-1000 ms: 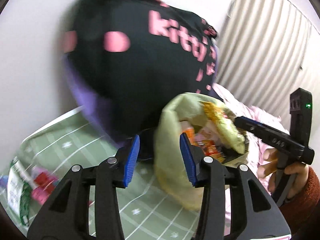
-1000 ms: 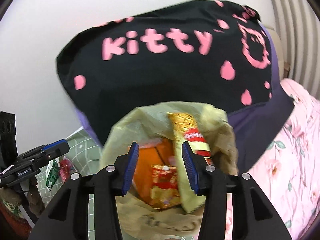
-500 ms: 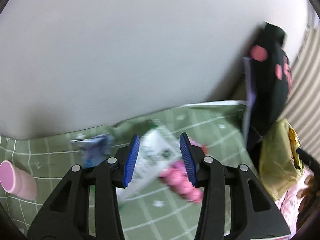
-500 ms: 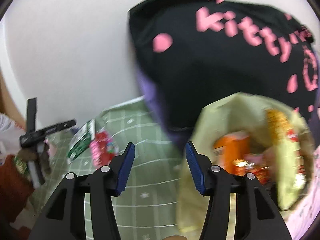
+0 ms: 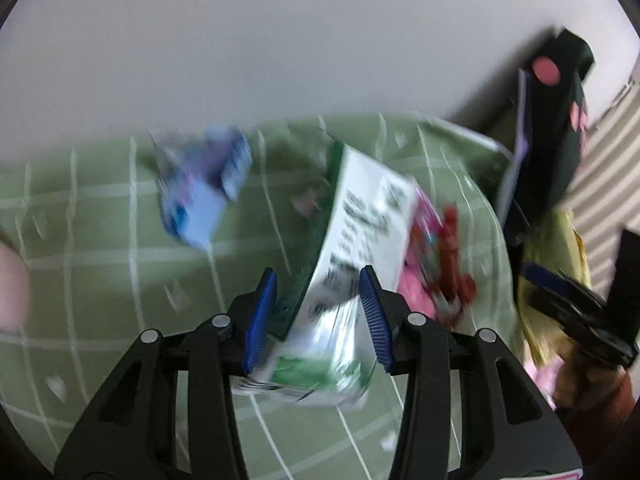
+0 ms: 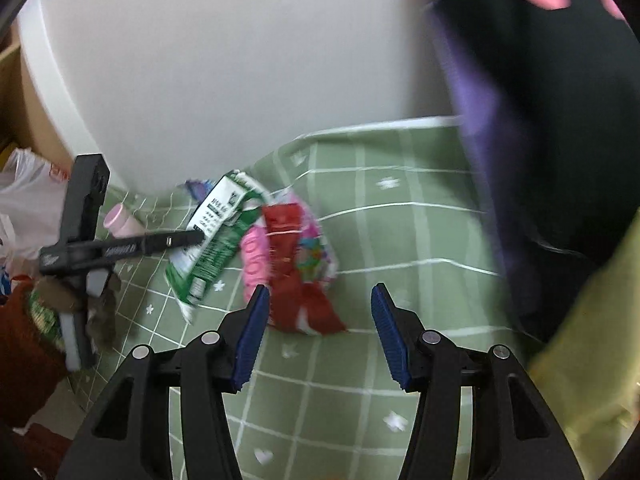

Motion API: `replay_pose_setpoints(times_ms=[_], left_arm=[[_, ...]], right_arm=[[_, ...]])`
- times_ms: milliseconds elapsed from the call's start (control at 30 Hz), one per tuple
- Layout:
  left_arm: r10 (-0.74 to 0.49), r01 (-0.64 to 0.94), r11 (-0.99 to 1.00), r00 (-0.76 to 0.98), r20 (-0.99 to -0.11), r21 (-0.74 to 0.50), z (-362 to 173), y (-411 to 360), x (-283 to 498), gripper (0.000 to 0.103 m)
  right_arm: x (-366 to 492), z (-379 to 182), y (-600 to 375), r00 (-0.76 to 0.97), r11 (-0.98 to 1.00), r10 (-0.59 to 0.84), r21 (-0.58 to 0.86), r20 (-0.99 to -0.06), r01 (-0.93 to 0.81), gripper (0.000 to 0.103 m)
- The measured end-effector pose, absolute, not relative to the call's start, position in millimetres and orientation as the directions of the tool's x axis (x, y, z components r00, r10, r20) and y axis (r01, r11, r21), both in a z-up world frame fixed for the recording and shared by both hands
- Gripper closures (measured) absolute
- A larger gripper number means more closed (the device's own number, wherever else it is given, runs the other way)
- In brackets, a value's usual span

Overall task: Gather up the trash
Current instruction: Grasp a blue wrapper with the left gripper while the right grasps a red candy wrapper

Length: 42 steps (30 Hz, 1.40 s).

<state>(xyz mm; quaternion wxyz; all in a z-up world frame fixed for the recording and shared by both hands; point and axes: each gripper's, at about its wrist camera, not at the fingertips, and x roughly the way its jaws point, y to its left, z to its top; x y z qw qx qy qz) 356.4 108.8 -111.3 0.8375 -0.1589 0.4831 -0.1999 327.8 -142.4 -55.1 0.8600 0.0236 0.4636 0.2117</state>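
Note:
Several snack wrappers lie on a green checked cloth (image 6: 400,240). A white and green wrapper (image 5: 360,232) (image 6: 216,240) is nearest my left gripper (image 5: 318,272) (image 6: 196,236), which hangs open right over its near end; the blur hides any contact. Beside it lie a pink wrapper (image 6: 256,264) and a red wrapper (image 6: 292,280) (image 5: 452,280). My right gripper (image 6: 320,292) (image 5: 532,280) is open and empty, just right of the red wrapper. A blue wrapper (image 5: 200,188) lies farther back. The yellow-green trash bag (image 5: 552,248) (image 6: 592,340) stands at the right.
A black cushion with pink print (image 6: 540,80) (image 5: 560,120) leans on the white wall behind the bag. A pink cup (image 6: 120,216) lies at the cloth's left end. A white plastic bag (image 6: 24,188) sits further left.
Both grippers swung left from the trash bag's mouth to the wrappers on the cloth. The left one sank close over the white and green wrapper. The right jaws stand wider.

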Motion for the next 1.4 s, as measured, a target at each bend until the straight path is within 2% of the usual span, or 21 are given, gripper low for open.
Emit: replay_pose_setpoints(times_ms=[133,300,467,633,967,1067,1167,1267,1400], left_arm=[[-0.461,0.222,0.886,0.507,-0.728,-0.407,-95.8,108.0,344.0,0.063],[-0.274,0.097,0.952,0.686,-0.674,-0.289,-63.7,137.7,361.9,0.061],[-0.22,0.024,0.959,0.695,-0.685,-0.284,-72.3,152.3,402.0,0.061],[-0.263,0.034,0.948,0.649,-0.714,-0.318,-89.6,147.2,410.0,0.061],[-0.338,0.132,0.938,0.551,-0.763,-0.321,-119.4,131.5,342.3,0.061],[-0.391,0.146,0.915,0.557,-0.733,-0.377,-114.8,141.2,328.0,0.061],[-0.444,0.191,0.886,0.614,-0.652,-0.423,-91.0,157.2,319.4,0.061],[-0.411,0.157,0.894,0.659,-0.63,-0.419,-78.8,171.2,323.6,0.06],[-0.358,0.101,0.916,0.643,-0.677,-0.389,-84.0,173.7,338.5,0.06]], right_arm=[[348.7,-80.5,-118.3,0.439,0.901,0.387,0.23,-0.811,-0.369,0.054],[355.5,-104.7,-108.7,0.382,0.906,0.364,0.228,-0.849,-0.357,0.056],[338.4,-103.6,-126.8,0.383,0.914,0.367,0.251,-0.848,-0.32,0.056],[320.5,-96.6,-142.8,0.381,0.919,0.336,0.212,-0.861,-0.333,0.056],[310.6,-101.2,-158.1,0.378,0.904,0.38,0.252,-0.844,-0.347,0.054],[312.2,-111.3,-150.6,0.347,0.906,0.361,0.237,-0.866,-0.351,0.054],[307.3,-108.8,-147.4,0.34,0.892,0.387,0.255,-0.857,-0.374,0.054],[299.4,-96.1,-148.7,0.37,0.885,0.396,0.242,-0.84,-0.397,0.054],[292.8,-75.8,-163.3,0.414,0.883,0.415,0.249,-0.81,-0.399,0.054]])
